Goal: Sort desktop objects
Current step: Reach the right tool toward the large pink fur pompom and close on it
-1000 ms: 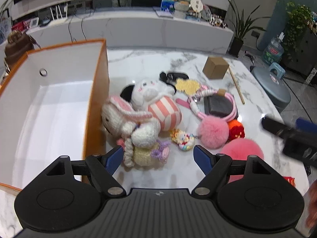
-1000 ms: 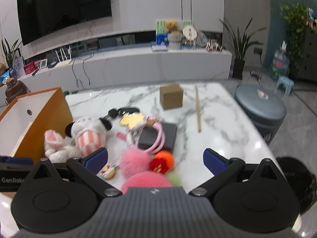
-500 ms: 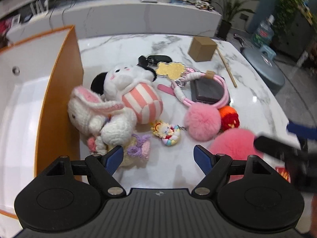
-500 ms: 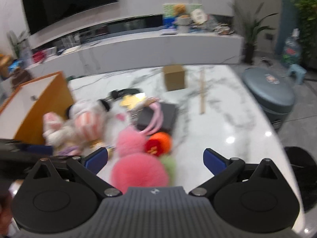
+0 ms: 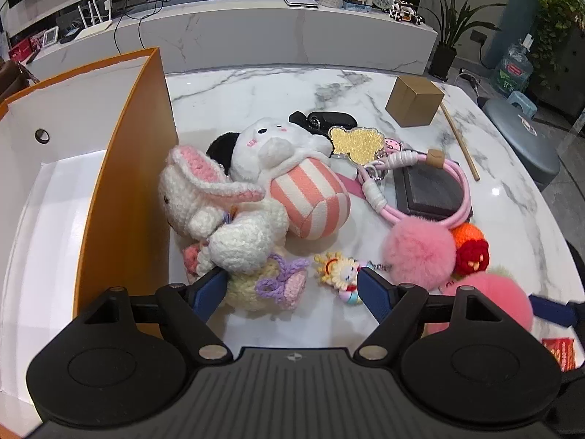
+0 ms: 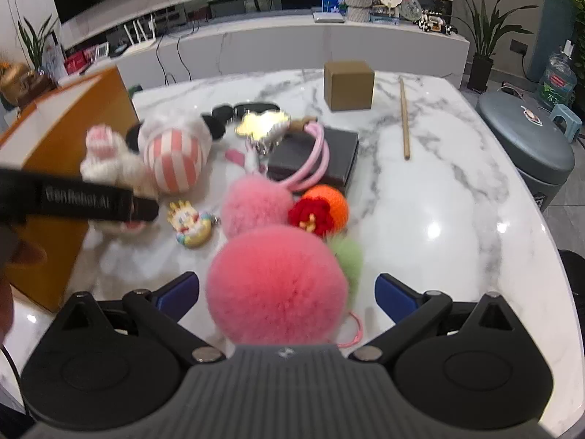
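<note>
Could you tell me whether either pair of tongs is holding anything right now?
Neither: the left tongs and right tongs are open, the right straddling the pink pompom without gripping.

White marble table [image 5: 256, 84] carries an orange box [image 5: 124, 190] at left, 2 plush toys [image 5: 292, 175] beside it, a cardboard cube [image 5: 415, 100] and wooden stick [image 5: 460, 142] far right, pink pompoms [image 6: 274, 285] near.
</note>
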Motion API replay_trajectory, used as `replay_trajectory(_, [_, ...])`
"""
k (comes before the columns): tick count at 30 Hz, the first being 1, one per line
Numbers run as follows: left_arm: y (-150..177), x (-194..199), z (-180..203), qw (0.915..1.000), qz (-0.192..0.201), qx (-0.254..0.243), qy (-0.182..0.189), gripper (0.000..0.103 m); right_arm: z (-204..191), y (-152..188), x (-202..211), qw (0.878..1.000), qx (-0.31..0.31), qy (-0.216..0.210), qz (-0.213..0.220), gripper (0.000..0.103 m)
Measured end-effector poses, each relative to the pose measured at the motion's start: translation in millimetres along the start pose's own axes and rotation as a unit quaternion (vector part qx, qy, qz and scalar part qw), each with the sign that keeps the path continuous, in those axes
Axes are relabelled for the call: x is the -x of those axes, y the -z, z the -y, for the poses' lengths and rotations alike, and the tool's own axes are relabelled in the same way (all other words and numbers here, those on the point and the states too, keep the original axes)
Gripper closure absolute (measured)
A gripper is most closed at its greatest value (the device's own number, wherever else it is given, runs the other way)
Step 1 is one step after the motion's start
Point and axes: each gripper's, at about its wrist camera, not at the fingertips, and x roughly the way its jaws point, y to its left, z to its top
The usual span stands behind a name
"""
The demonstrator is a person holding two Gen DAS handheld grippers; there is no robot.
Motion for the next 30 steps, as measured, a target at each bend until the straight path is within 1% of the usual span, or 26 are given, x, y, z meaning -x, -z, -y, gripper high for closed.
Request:
replay_trajectory(5, [-5.8, -6.1, -8.9, 0.999, 0.017, 0.036, 0.019, 0.011, 2.0, 1.1, -10.8, 1.0, 0.007, 0.007, -0.006, 0.001])
replay_trajectory(6, [-6.5, -8.1, -8.0, 0.9988, 0.016, 0.039, 0.026, 0.011, 2.3, 1.6, -11.9, 1.0, 0.009, 0.006, -0.007, 0.003])
replay_trajectory(7, [-7.1, -10.6, -6.5, 0.9986, 0.014, 0.039, 0.033, 0.011, 2.7, 1.8, -12.6, 1.0, 0.013, 0.004, -0.006, 0.007])
replay_trajectory(9, [-7.7, -17.1, -1.0, 0.9977, 0.001, 0.038, 0.057, 0.011, 3.7, 1.4, -14.3, 1.0, 0.02, 0.007, -0.009, 0.033])
replay_trajectory(12, [-6.1, -23.7, 9.6, 0.9953, -0.013, 0.033, 0.09, 0.011, 9.8, 1.1, -14.8, 1.0, 0.021, 0.007, -0.014, 0.045])
replay_trajectory(14, [-5.3, -23.0, 16.4, 0.9944, -0.018, 0.03, 0.1, 0.012, 15.4, 0.9, -12.9, 1.0, 0.018, 0.003, -0.012, 0.049])
replay_trajectory(15, [-4.5, -18.9, 19.4, 0.9943, -0.012, 0.028, 0.102, 0.012, 18.4, 0.8, -11.8, 1.0, 0.016, 0.003, -0.011, 0.051])
replay_trajectory(18, [-4.7, -2.8, 27.7, 0.9954, 0.02, 0.007, 0.093, 0.012, 27.3, 0.1, -6.7, 1.0, 0.007, -0.004, -0.005, 0.053])
replay_trajectory(20, [-5.9, 1.0, 33.5, 0.9962, 0.031, -0.009, 0.081, 0.012, 32.1, 0.3, -4.9, 1.0, 0.004, -0.006, -0.003, 0.054])
replay_trajectory(23, [-7.7, -6.2, 42.1, 0.9968, 0.028, -0.027, 0.07, 0.012, 36.2, 0.1, -4.4, 1.0, 0.004, -0.007, -0.005, 0.055])
replay_trajectory(26, [-7.7, -18.5, 49.1, 0.9977, 0.016, -0.032, 0.058, 0.012, 40.6, 0.3, -3.4, 1.0, 0.005, 0.003, -0.006, 0.056])
replay_trajectory(28, [-7.5, -25.6, 52.2, 0.9975, 0.012, -0.029, 0.063, 0.012, 45.4, 0.0, -2.3, 1.0, 0.003, 0.011, -0.007, 0.056])
replay_trajectory(30, [-7.0, -28.9, 57.6, 0.9966, 0.012, -0.031, 0.075, 0.012, 51.8, 0.3, -0.3, 1.0, -0.003, 0.016, -0.007, 0.055])
